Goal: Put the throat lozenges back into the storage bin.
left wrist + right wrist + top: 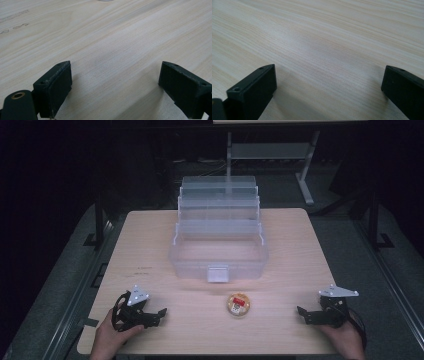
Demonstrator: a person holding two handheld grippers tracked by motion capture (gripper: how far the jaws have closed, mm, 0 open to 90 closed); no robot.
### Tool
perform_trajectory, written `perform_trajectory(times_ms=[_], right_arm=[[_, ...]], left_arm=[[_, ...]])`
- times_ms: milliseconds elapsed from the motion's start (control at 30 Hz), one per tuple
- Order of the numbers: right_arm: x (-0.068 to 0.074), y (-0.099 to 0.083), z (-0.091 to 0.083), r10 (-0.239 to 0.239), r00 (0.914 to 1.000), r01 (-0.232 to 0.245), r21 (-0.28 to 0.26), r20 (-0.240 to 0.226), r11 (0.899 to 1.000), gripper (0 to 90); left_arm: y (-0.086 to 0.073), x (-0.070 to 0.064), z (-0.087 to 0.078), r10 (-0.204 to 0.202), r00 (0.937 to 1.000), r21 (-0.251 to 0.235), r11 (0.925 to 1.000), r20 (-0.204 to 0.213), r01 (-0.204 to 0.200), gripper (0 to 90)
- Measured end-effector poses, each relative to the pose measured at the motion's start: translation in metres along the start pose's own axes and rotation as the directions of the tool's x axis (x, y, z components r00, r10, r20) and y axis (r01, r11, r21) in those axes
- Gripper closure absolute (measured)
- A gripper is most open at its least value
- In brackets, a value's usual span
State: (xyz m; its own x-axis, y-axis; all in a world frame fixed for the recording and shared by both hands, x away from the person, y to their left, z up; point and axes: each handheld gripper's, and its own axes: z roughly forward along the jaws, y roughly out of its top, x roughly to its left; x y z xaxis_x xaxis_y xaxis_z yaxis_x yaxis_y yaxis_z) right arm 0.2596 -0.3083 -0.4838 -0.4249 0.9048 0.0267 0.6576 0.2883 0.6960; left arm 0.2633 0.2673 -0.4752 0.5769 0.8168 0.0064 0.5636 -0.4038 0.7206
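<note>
A clear plastic tiered box [218, 237] stands open in the middle of the light wooden table [150, 250], its trays stepped back and a latch at its front. A small round yellow item with a red and white top [238, 304] lies on the table just in front of the box. My left gripper [159, 314] rests near the front left edge, held by a hand, jaws wide apart over bare wood [112, 72]. My right gripper [302, 313] rests near the front right edge, also open, with only wood grain between its jaws [328, 82].
Faint pencil-like marks [142, 270] show on the table left of the box. Beyond the far edge stand a metal frame leg [305, 175] and dark floor. Black stands flank the table at left and right.
</note>
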Motion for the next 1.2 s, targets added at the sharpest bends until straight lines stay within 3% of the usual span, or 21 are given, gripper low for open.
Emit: perform_trajectory(times_ms=[367,567,1200], right_arm=[[0.000,0.001,0.000,-0.004,1.0000,0.004,0.006,-0.004,1.000,0.1],[0.000,0.007,-0.005,0.002,0.9999,-0.001,0.069,-0.012,0.998,5.8],[0.004,0.019,-0.021,-0.030,0.9989,0.033,0.087,-0.037,0.996,5.8]], left_arm=[[0.000,0.000,0.000,0.000,1.0000,0.000,1.0000,0.000,0.000,10.6],[0.000,0.000,0.000,0.000,1.0000,0.000,1.0000,0.000,0.000,10.6],[0.000,0.000,0.000,0.000,1.0000,0.000,1.0000,0.000,0.000,10.6]])
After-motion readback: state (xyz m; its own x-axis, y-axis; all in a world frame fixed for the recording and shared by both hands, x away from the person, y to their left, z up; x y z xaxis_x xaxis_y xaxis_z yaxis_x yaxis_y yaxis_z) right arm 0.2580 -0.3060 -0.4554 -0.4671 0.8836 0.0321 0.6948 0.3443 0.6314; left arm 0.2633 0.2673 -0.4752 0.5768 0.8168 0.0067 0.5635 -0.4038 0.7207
